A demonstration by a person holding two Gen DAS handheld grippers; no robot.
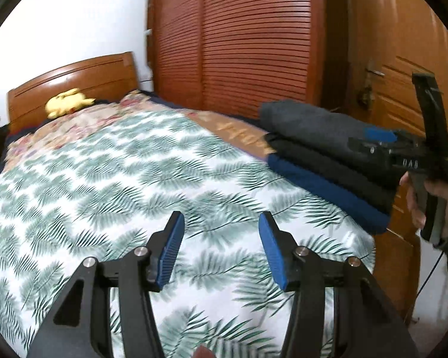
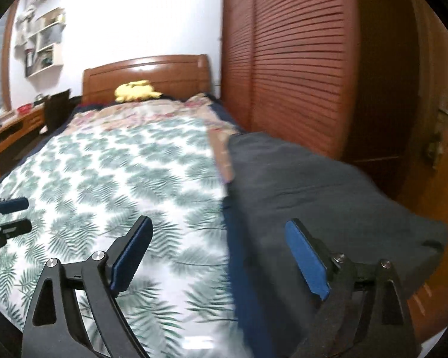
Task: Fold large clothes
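Both views carry motion blur, so fabric detail and small items are hard to read. At far left of the right wrist view, wall shelves and a wooden desk appear, their contents too blurred to identify; the left wrist view does not show either. The left gripper hangs over the leaf-print bedspread, jaws apart, nothing between them; in the right wrist view only its finger ends show at the left edge, the rest cut off. A yellow plush toy lies against the wooden headboard, its form unclear. The right gripper also stands with jaws apart and empty, its fingers straddling the boundary between bedspread and clothes. The stack of folded clothes sits on the bed's right edge, beside the louvred wardrobe. The left wrist view shows its layers from the side: grey on top, black beneath, navy at the bottom. The right wrist view shows mainly the grey top garment with a navy strip along its left side; the black layer cannot be made out there. In the left wrist view the right gripper is seen side-on at the stack's near end, its fingertips hard to separate from the dark cloth. A door with a handle stands at far right, partly cut off.
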